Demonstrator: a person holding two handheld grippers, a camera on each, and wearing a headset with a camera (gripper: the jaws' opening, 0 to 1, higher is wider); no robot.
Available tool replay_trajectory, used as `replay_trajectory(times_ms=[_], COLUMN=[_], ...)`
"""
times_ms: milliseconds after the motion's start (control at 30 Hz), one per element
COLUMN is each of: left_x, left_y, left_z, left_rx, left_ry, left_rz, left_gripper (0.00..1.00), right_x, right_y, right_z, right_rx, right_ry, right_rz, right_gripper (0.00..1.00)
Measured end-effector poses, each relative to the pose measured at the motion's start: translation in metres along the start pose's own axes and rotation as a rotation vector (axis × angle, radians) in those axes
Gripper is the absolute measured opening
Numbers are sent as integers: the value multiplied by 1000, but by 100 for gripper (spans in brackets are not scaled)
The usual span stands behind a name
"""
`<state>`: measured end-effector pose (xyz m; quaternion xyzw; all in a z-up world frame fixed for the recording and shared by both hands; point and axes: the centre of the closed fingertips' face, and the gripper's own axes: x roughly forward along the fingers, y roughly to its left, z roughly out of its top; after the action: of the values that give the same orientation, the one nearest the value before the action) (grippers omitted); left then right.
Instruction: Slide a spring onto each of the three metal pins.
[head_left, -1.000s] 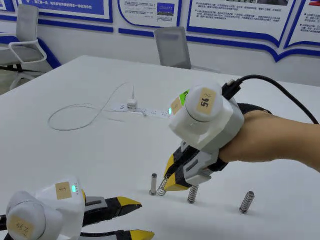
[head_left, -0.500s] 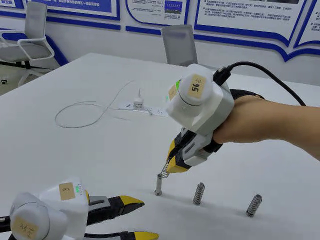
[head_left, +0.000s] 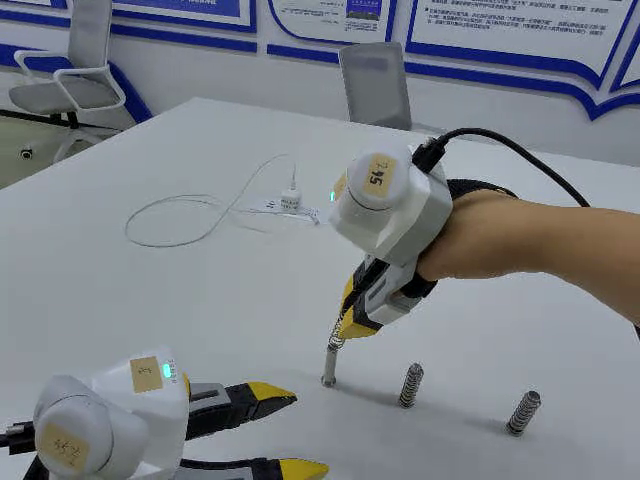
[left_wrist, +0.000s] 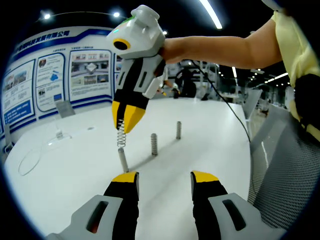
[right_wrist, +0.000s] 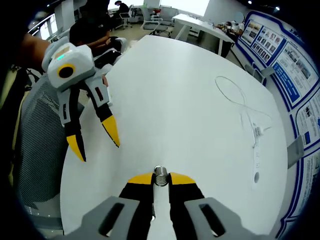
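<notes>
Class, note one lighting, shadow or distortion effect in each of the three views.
Head view: soft, even light; two sprung pins throw faint shadows on the table. Left gripper view: fisheye bends the wall posters; ceiling lights glare. Right gripper view: the table's edge bows; the spring in the right gripper looks sharp.

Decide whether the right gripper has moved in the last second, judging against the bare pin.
Yes. The right gripper has risen from table level beside the bare pin to above it, holding the spring over the pin's top.
</notes>
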<state>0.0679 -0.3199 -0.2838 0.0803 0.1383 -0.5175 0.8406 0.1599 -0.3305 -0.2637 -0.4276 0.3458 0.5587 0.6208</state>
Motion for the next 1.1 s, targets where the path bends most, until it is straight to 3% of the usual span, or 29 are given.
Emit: replay_trajectory(times_ms=[767,1100], left_x=[0,1], left_y=[4,3], left_z=[-4,-6], left_rx=[-12,-20], left_ry=[4,9], left_rz=[22,20], left_gripper=[55,58], right_x=[24,40], right_y=[0,0], right_z=[-6,-12], right_rx=[5,41], right_ry=[68,105], right_rz=[51,75], right_gripper=[12,12])
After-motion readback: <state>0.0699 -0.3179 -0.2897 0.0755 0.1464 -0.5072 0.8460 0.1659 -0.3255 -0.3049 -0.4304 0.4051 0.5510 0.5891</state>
